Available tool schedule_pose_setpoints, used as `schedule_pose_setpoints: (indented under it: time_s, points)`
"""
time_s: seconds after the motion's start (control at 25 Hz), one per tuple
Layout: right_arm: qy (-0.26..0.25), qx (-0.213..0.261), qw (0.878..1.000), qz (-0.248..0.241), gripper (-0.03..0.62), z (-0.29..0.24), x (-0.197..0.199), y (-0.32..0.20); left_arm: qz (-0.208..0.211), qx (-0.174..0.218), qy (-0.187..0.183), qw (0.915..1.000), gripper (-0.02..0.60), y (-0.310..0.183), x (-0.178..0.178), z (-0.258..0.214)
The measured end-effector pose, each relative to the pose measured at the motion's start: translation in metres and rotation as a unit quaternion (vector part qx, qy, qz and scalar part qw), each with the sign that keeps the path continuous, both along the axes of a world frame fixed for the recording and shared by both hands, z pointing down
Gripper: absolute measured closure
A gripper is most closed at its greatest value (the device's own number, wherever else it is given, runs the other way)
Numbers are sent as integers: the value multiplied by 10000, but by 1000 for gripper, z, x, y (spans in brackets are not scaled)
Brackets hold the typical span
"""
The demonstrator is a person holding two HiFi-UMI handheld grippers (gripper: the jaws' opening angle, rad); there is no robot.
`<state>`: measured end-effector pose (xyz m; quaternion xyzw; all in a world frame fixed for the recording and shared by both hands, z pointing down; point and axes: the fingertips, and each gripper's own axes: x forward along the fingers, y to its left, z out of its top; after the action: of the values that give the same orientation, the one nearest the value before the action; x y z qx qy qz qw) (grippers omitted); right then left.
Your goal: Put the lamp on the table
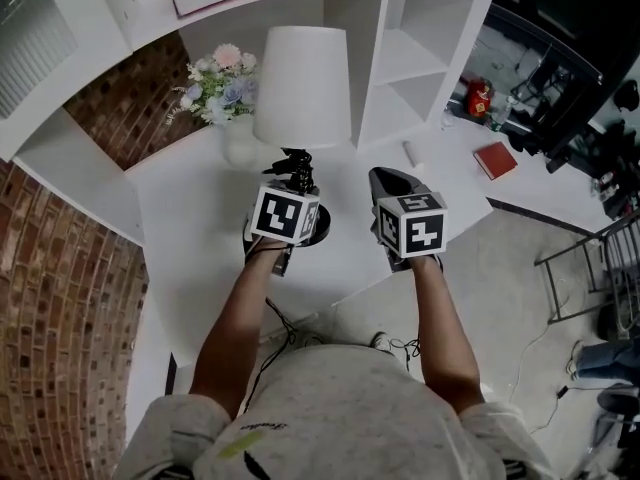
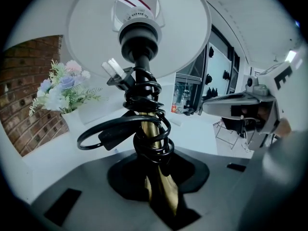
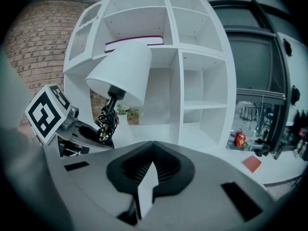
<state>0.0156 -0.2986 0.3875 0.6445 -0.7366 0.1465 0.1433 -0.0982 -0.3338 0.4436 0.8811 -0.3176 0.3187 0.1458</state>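
Left gripper [image 2: 161,196] has the lamp [image 1: 303,86]: its jaws stand at a narrow gap, clamped on the brass stem [image 2: 155,146] low down, just under the black cord [image 2: 144,100] wound round it. In the left gripper view the stem runs straight up to twelve o'clock, with the white shade filling the top. From the head view, the lamp's black base [image 1: 318,230] sits at about five o'clock of that gripper's marker cube, over the white table [image 1: 200,218]; whether it touches I cannot tell. Right gripper [image 1: 392,183] is at three o'clock of the base, apart from it, jaws together on nothing. Flowers [image 1: 218,83] are at nine o'clock of the shade.
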Motion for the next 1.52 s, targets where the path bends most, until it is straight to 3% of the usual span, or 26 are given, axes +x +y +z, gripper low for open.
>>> schedule_pose_setpoints:
  time_s: [0.64, 0.92, 1.12, 1.52]
  points:
    - [-58, -76, 9990, 444, 589, 6, 27, 21, 301, 85, 71, 9995, 482, 3, 28, 6]
    - [12, -193, 9987, 463, 589, 11, 31, 25, 392, 55, 101, 9992, 482, 3, 45, 17]
    - [-261, -246, 9981, 498, 589, 16, 32, 27, 457, 42, 124, 9989, 482, 0, 51, 22]
    - [-107, -357, 9980, 513, 589, 23, 28, 23, 505, 64, 185, 9985, 482, -9, 54, 34]
